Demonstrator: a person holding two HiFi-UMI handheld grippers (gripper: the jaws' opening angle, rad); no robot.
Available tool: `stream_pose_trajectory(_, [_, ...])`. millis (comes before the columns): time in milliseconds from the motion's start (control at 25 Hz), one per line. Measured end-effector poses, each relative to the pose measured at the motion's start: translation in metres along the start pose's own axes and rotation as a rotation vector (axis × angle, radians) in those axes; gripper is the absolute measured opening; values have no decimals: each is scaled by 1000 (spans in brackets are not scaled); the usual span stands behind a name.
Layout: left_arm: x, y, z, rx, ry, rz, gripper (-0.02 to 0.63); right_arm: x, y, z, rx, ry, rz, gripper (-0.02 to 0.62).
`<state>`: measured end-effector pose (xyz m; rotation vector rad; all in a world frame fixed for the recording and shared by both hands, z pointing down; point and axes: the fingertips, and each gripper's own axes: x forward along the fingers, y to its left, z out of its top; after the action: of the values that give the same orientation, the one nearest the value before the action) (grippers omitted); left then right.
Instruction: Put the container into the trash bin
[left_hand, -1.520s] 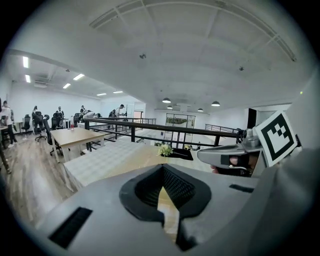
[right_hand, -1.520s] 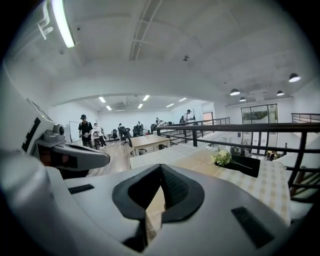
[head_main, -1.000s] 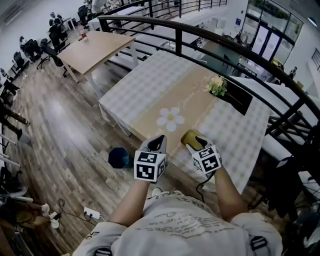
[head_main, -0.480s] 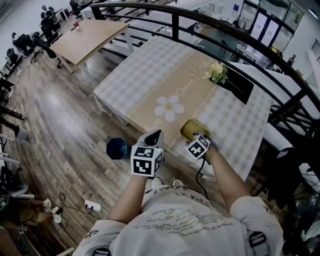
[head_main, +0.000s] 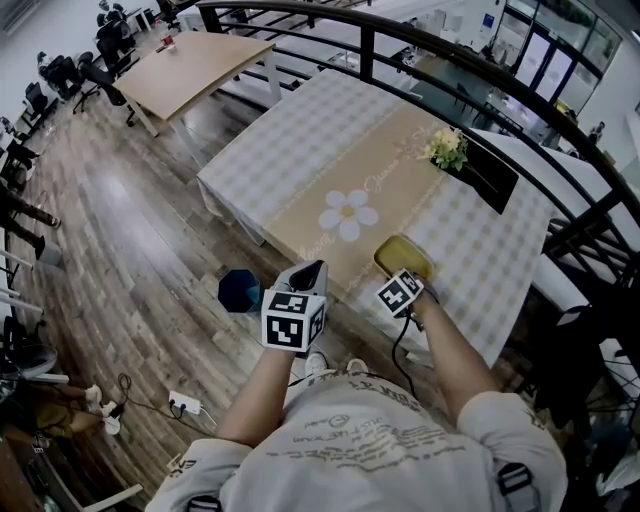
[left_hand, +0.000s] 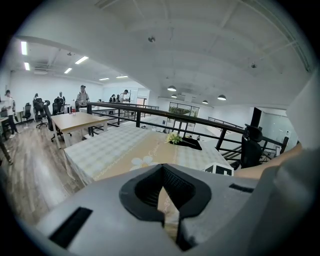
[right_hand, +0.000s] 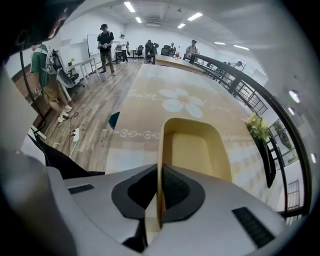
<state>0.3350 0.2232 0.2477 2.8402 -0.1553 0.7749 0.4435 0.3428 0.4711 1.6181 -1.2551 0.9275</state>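
A shallow yellow container (head_main: 402, 256) lies on the near edge of the checked table (head_main: 290, 160). My right gripper (head_main: 405, 277) points steeply down at it and is shut on the near rim; in the right gripper view the container (right_hand: 196, 148) wall stands pinched between the black pads of the right gripper (right_hand: 159, 200). My left gripper (head_main: 311, 270) hovers off the table's near edge, shut with nothing in it, as the left gripper view shows for the left gripper (left_hand: 163, 200). The dark blue trash bin (head_main: 240, 290) stands on the floor left of it, and the trash bin (right_hand: 114, 119) also shows in the right gripper view.
A tan runner with a white flower print (head_main: 348, 215) crosses the table. A bunch of flowers (head_main: 447, 148) sits at its far side by a black railing (head_main: 480, 75). A power strip (head_main: 185, 405) lies on the wooden floor. People and desks stand far off.
My right gripper has dropped down onto the container and closed on its near rim. My left gripper has sunk a little.
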Motion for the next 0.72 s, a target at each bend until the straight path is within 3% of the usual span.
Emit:
stream_pose_trajectory(160, [1, -1, -1, -3, 1, 0, 5, -11, -2, 5, 32, -29, 4, 8])
stream_pose_trajectory(400, [3, -9, -1, -1, -2, -14, 6, -48, -7, 14, 188, -65, 39, 6])
stream_pose_trajectory(720, [3, -16, 2, 0, -7, -39, 6, -117, -5, 42, 91, -131, -14, 6])
